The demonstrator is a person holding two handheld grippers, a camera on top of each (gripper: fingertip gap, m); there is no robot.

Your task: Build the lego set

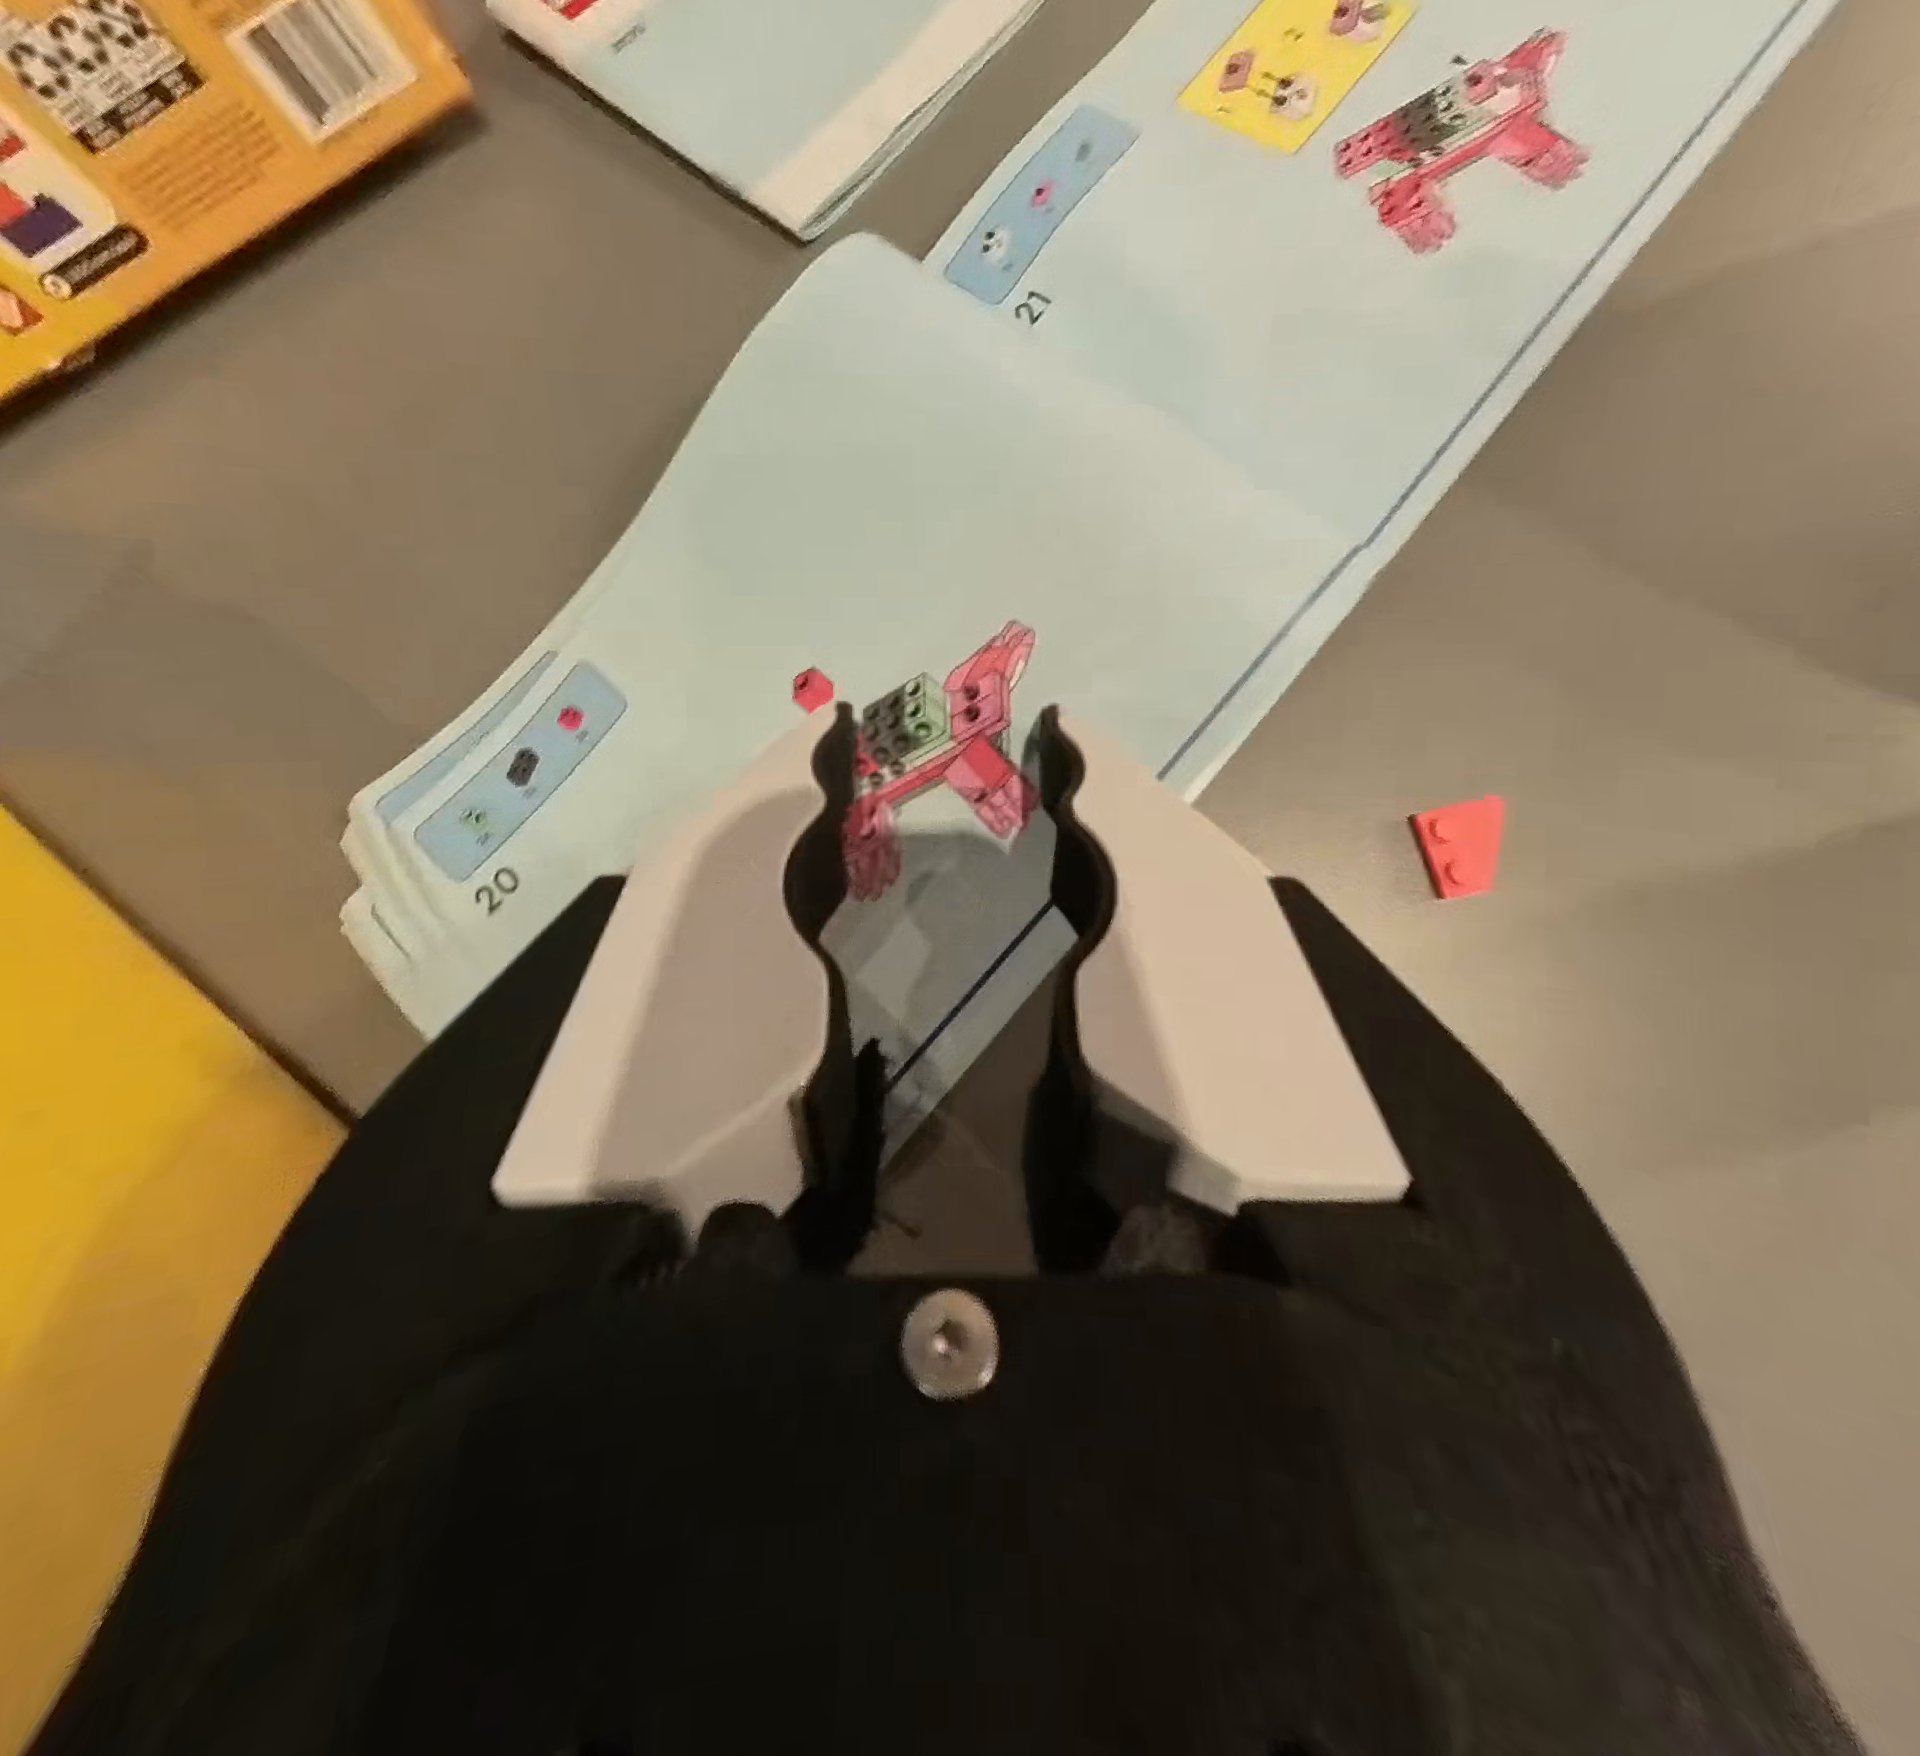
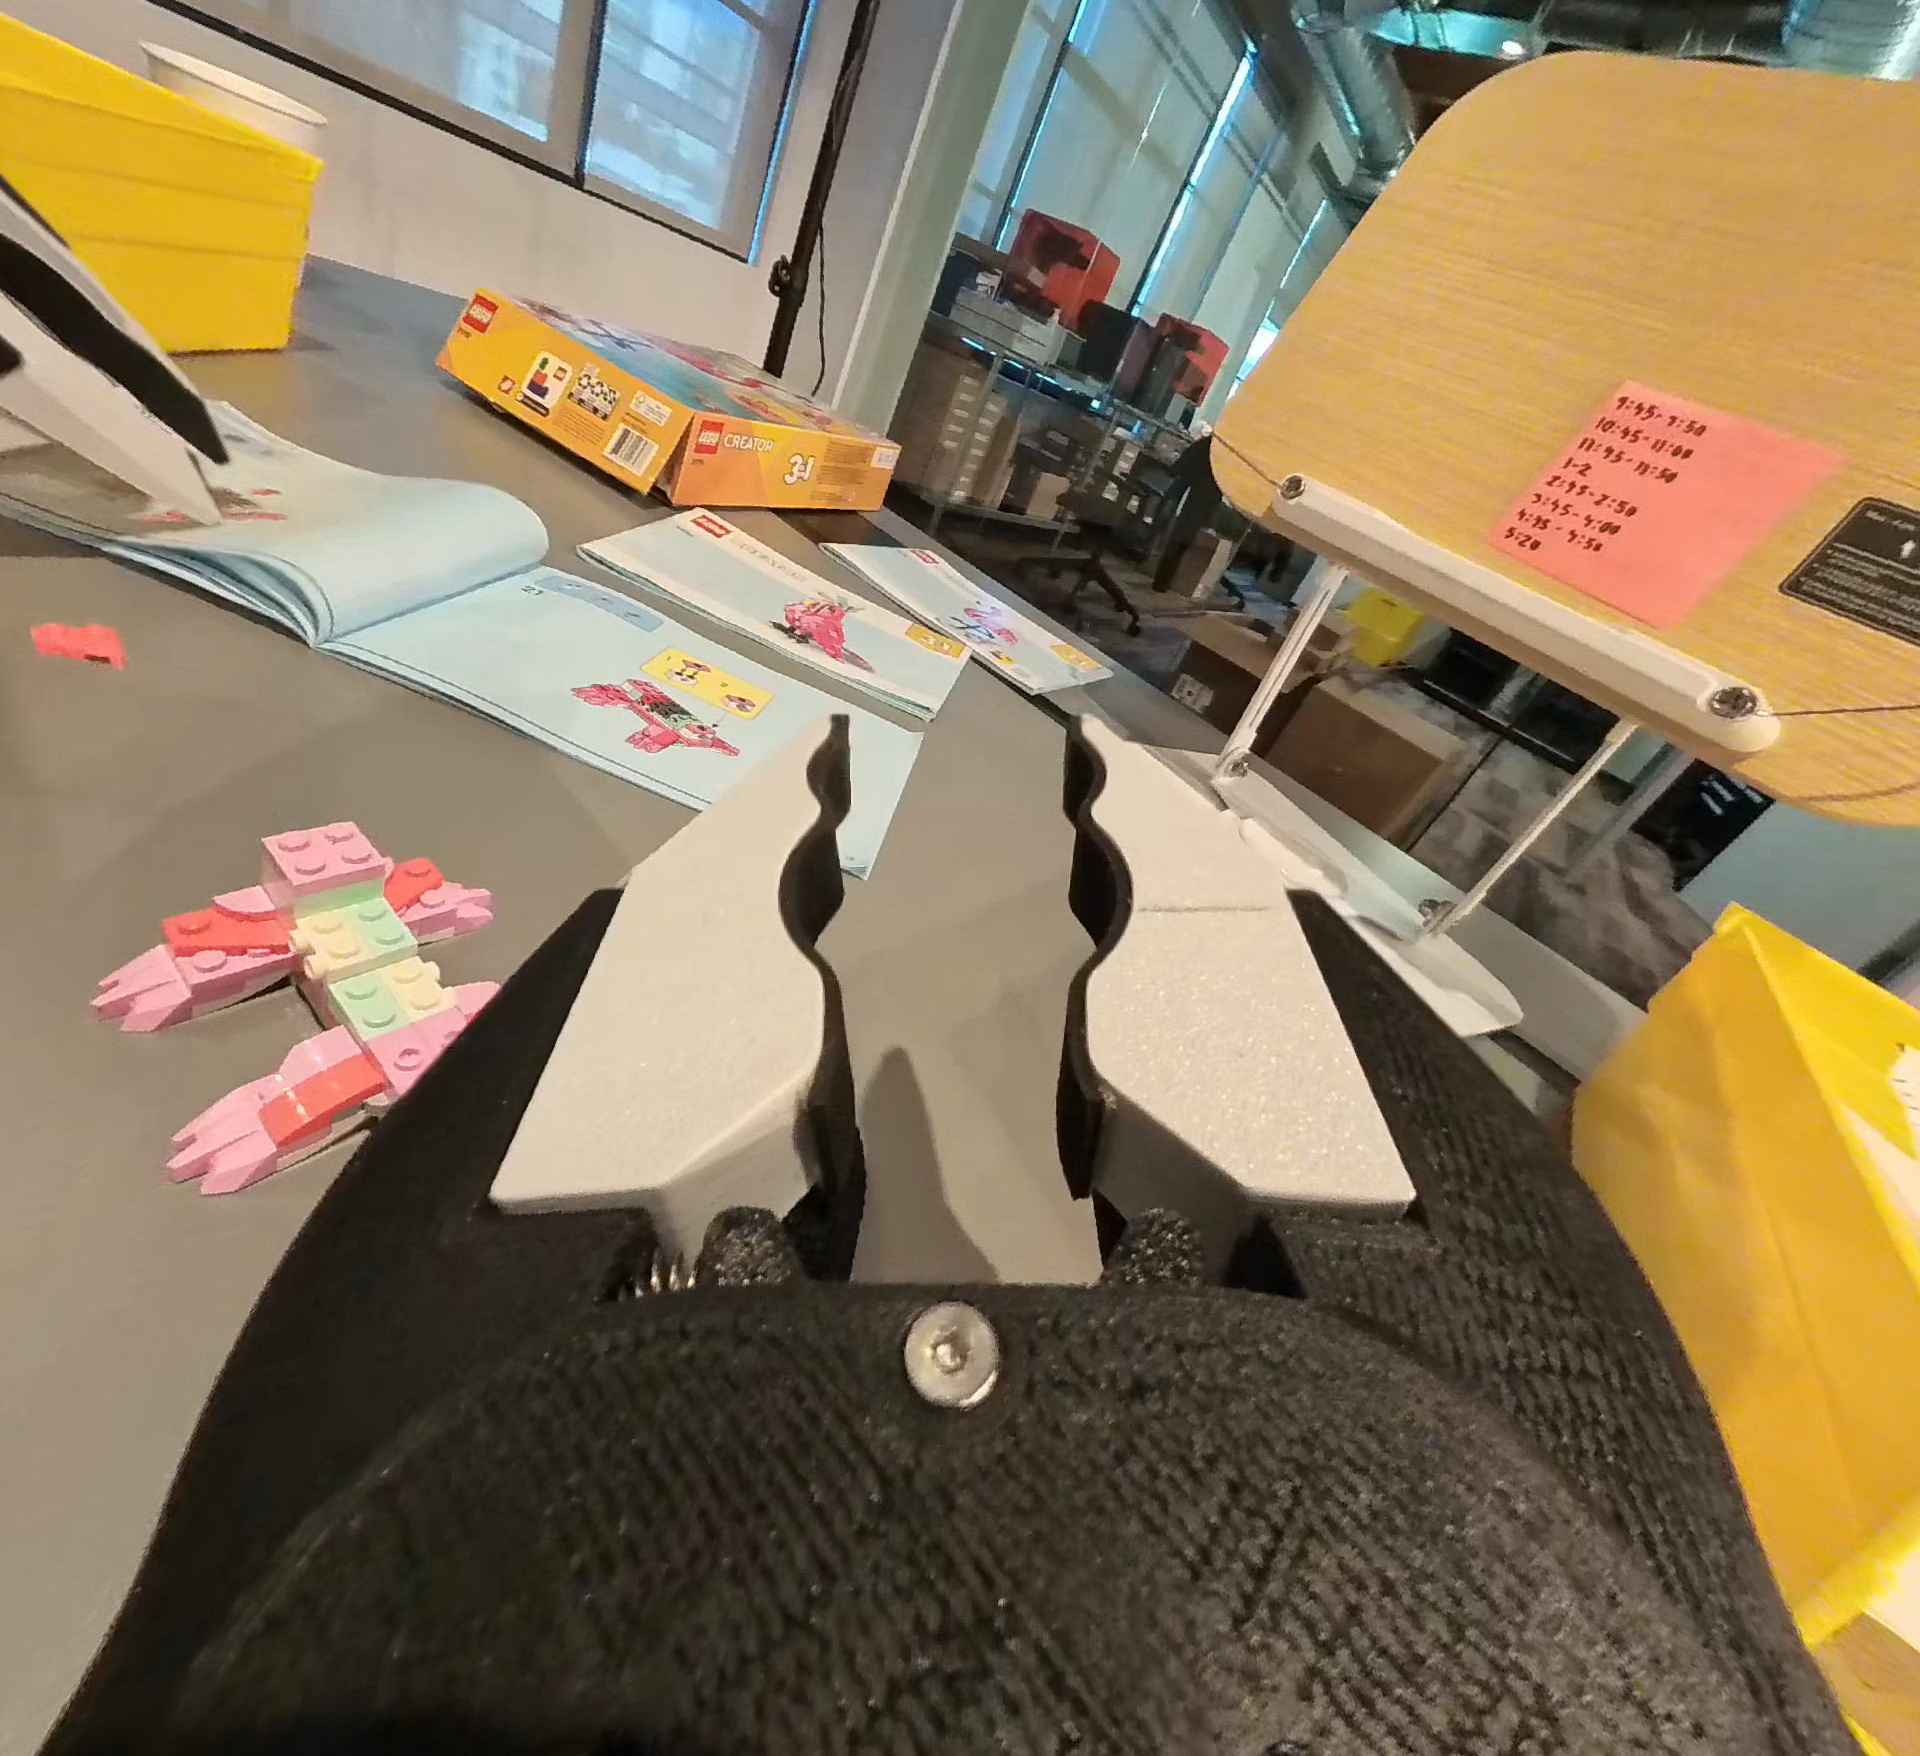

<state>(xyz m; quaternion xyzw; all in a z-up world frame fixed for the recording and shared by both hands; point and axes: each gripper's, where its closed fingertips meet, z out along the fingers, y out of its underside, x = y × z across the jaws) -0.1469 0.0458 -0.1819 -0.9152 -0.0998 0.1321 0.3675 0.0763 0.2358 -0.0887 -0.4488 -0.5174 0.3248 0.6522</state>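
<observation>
Surface: grey table (image 2: 208,750), matte, running back toward the windows.
Open booklet: instruction booklet (image 1: 935,480) spread flat, pale blue pages.
Closed booklets: two more (image 2: 769,605) (image 2: 966,610) just beyond it, side by side.
Box: orange set box (image 2: 665,418) lying flat, farther back.
Bins: yellow bins (image 2: 156,200) stacked at the far left.
Loose parts: red wedge plate (image 1: 1460,844) beside the open booklet.
Build: pink model (image 2: 301,989) resting on the table near the front.

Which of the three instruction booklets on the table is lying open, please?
The large booklet nearest the left tongs lies open; the other two booklets, farther along the table beside it, are closed.
</observation>
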